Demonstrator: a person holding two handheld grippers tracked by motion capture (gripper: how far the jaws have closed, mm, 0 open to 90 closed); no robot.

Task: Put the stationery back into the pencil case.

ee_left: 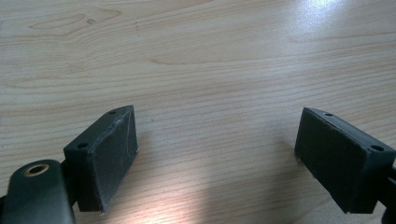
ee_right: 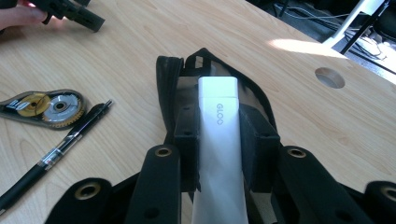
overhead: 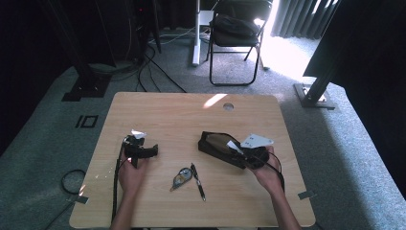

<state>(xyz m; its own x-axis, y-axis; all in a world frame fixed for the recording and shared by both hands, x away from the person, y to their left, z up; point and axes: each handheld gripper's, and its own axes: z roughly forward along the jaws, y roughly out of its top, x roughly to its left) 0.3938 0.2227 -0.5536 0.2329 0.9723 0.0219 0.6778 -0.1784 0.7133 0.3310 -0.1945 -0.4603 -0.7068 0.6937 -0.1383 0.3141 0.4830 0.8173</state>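
Right tool (ee_right: 218,154) clamped on white glue stick (ee_right: 218,140), jaws pressing both flat sides; stick tip poked into open mouth of black pouch (ee_right: 170,88), approx mid-right of worktop (overhead: 163,110). Left tool (ee_left: 215,158) wide open, nothing betw jaws, hovering low over bare wood; in high view left tool (overhead: 140,150) parked at left side, well apart from pouch.

Risks, as judged:
- Pouch not held down by anything, so a push fwd w/ stick prob slides the whole pouch along smooth wood instead of stick going in.
- Pouch mouth soft, edge may fold inward & block entry; tip could catch on lip.
- Stick smooth, glossy plastic w/ flat sides: could slip or pivot in grip if tip jams.
- Release too early = stick rolls/slides back out, half in.
- Pen (ee_right: 56,149) & correction tape dispenser (ee_right: 44,108) lie just left of pouch; sideways shift of pouch could knock them.

Materials/shapes:
- Glue stick: white, long, squared-off w/ rounded edges, grey "GLOO" lettering.
- Pouch: black fabric, translucent brownish panel, floppy, wedge shape.
- Tape dispenser: clear teardrop shell, gold & silver reels inside.
- Pen: slim, black, clear grip section.
- Worktop: pale wood-grain laminate, slight sheen, round cable hole (ee_right: 329,77) near far edge.
- Jaw pads: matte black, blocky, scuffed.
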